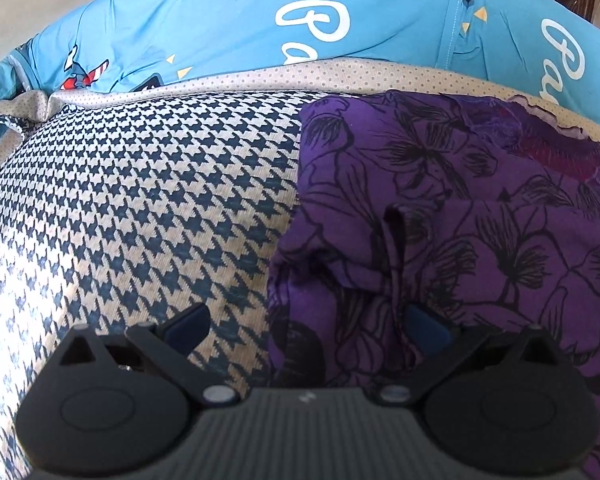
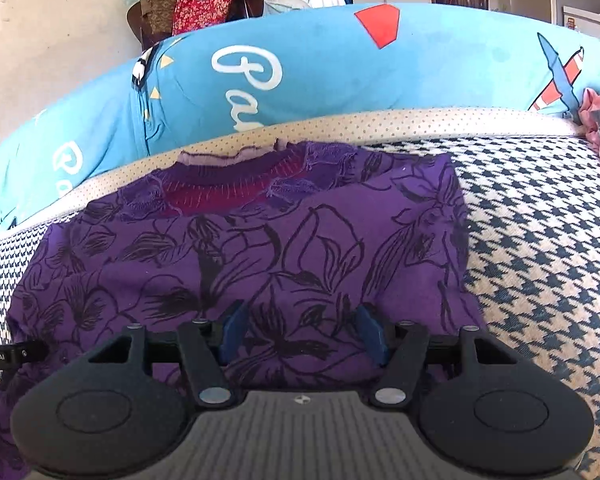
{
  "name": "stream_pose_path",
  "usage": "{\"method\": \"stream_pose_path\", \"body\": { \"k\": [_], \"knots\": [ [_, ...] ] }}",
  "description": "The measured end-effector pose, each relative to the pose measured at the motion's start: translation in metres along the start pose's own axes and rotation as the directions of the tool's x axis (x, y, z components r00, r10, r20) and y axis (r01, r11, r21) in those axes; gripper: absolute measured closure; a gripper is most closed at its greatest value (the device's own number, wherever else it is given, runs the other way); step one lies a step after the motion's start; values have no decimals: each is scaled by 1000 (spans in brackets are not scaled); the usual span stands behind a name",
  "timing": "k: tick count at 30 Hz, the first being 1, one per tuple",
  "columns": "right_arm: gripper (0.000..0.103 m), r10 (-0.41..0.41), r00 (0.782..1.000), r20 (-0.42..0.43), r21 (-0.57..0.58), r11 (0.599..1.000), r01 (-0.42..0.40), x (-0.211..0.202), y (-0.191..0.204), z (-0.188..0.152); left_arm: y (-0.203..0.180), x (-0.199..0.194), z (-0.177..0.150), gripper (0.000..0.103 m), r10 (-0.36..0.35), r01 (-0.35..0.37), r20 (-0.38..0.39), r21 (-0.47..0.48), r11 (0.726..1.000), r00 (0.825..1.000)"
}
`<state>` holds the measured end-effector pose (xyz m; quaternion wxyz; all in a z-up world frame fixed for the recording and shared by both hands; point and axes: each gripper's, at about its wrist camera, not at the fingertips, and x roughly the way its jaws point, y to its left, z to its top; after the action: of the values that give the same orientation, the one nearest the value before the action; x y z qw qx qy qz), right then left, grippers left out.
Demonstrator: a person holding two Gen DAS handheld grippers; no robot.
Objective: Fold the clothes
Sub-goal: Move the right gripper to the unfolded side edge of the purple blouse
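A purple floral top [image 2: 260,248] lies spread on a houndstooth-covered bed [image 2: 540,240], directly beneath the right gripper [image 2: 300,332], whose jaws stand apart, gripping nothing. The left gripper [image 1: 304,328], spread wide, straddles the top's side edge, with a blue printed pillow [image 1: 220,20] beyond.

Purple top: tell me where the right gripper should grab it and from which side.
Grip the purple top at its right side edge, coming in from the bare checked cover. That edge lies flat, straight and exposed, so one finger could probably slide under. The right gripper hangs open over the middle.
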<state>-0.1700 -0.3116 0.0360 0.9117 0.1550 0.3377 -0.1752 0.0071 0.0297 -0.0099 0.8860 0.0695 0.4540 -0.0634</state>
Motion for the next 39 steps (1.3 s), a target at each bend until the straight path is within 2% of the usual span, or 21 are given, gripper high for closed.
{"method": "stream_pose_path", "body": {
  "k": [2,4,6,10,16,21,28,30,32,33,39],
  "knots": [
    [43,-16,1000,15,21,1000,15,-10,-10,5,1,-1,1,0,23,-23,3,-1,1000,1000],
    [43,-34,999,10,64,997,33,-17,-25,8,2,-2,1,0,88,-88,10,10,996,996],
    [43,-39,999,1,95,995,39,-23,-38,8,7,-3,2,0,102,-102,12,-7,995,995],
    [37,-16,999,-29,121,993,19,-23,-62,7,13,-14,4,0,45,-43,47,-44,998,998],
    [36,13,999,-44,168,986,-6,-2,-83,7,1,-27,3,0,-20,19,119,14,1000,993],
    [36,30,999,-44,207,978,-20,13,-89,6,-13,-27,1,0,-88,81,112,66,995,990],
    [35,33,999,-14,190,981,-30,23,-85,1,-17,-24,0,0,-105,97,94,80,992,990],
    [38,29,1000,-3,164,986,-28,25,-81,0,-15,-24,-1,0,-106,99,89,76,992,990],
    [49,39,999,4,140,989,-39,26,-77,-1,-13,-23,-1,0,-103,98,79,72,993,992],
    [49,39,999,5,137,990,-40,27,-76,-2,-12,-22,-1,0,-101,96,72,70,993,992],
    [74,48,999,12,144,988,-50,26,-72,-3,-3,-17,-3,0,-68,66,36,57,996,997]
  ]
}}
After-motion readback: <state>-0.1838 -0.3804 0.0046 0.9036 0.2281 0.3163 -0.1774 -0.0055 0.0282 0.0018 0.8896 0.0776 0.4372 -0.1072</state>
